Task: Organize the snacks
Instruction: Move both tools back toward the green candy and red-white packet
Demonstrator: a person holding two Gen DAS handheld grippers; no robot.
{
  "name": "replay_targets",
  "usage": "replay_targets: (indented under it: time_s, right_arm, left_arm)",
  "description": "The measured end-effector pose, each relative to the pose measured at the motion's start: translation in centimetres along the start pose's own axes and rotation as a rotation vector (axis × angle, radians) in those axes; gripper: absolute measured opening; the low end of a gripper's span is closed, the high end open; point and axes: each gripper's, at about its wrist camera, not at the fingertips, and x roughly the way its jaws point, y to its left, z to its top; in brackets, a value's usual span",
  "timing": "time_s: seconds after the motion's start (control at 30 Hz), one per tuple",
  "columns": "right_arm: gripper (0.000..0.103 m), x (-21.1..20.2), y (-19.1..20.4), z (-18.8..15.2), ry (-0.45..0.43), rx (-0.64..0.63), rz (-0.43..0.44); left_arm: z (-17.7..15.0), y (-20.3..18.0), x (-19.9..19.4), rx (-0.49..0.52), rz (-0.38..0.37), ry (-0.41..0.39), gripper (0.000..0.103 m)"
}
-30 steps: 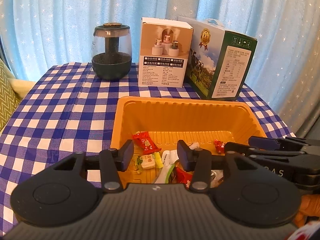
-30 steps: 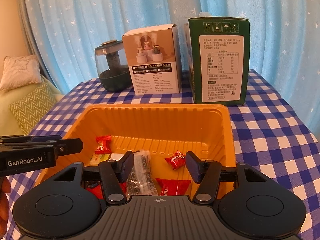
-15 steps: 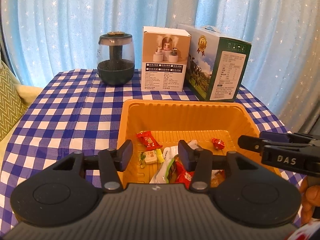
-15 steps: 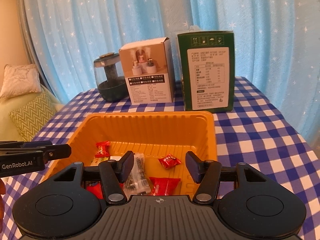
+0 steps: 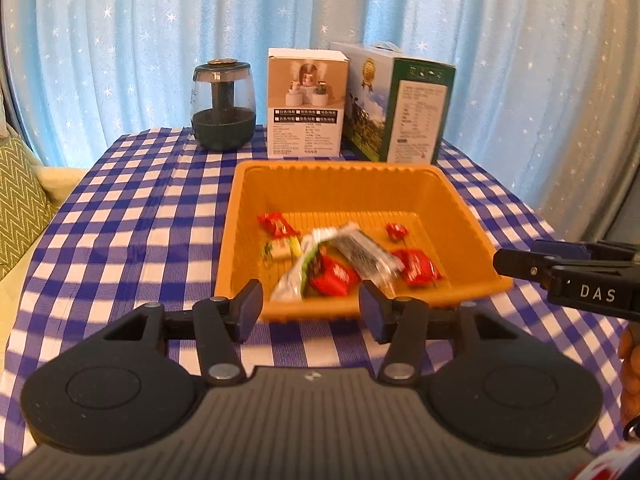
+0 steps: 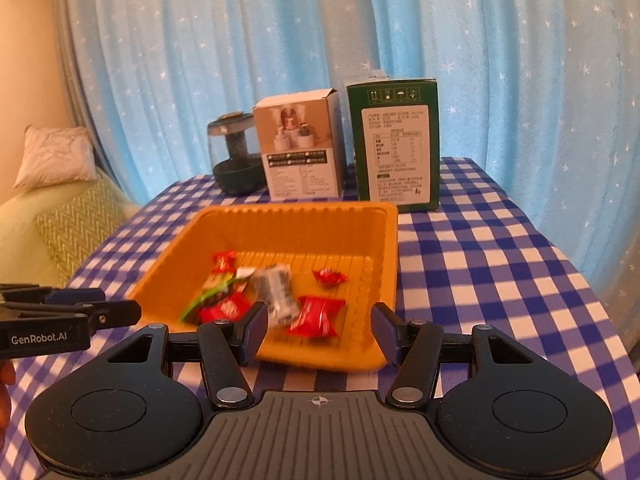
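Observation:
An orange tray [image 5: 360, 188] [image 6: 296, 224] sits on the checked table and holds several wrapped snacks: red packets [image 5: 334, 274] [image 6: 316, 314], a dark clear-wrapped one [image 5: 362, 254] [image 6: 276, 286] and a green-white one [image 5: 296, 274]. My left gripper [image 5: 311, 312] is open and empty, just in front of the tray's near rim. My right gripper [image 6: 319, 332] is open and empty, at the tray's near right corner. Each gripper shows from the side in the other's view, the right one [image 5: 560, 270] and the left one [image 6: 68, 316].
Behind the tray stand a dark glass jar [image 5: 223, 110], a white carton [image 5: 306, 104] and a green box [image 5: 400, 108]. A blue star curtain hangs behind. A sofa with cushions [image 6: 64, 216] is left of the table [image 5: 120, 216].
Both grippers have pulled back and risen away from the tray, so the whole tray and its snacks now show. Both stay open and empty.

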Motion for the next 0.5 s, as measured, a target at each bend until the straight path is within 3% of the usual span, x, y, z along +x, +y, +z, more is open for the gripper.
replay_targets:
  time_s: [0.23, 0.5]
  right_arm:
    - [0.058, -3.0, 0.6, -4.1, 0.048, -0.014, 0.006]
    - [0.058, -3.5, 1.3, -8.2, 0.136, -0.026, 0.015]
  left_arm:
    - [-3.7, -1.1, -2.8, 0.001, 0.001, 0.023, 0.057]
    - [-7.7, -1.6, -3.2, 0.029, 0.018, 0.09, 0.068]
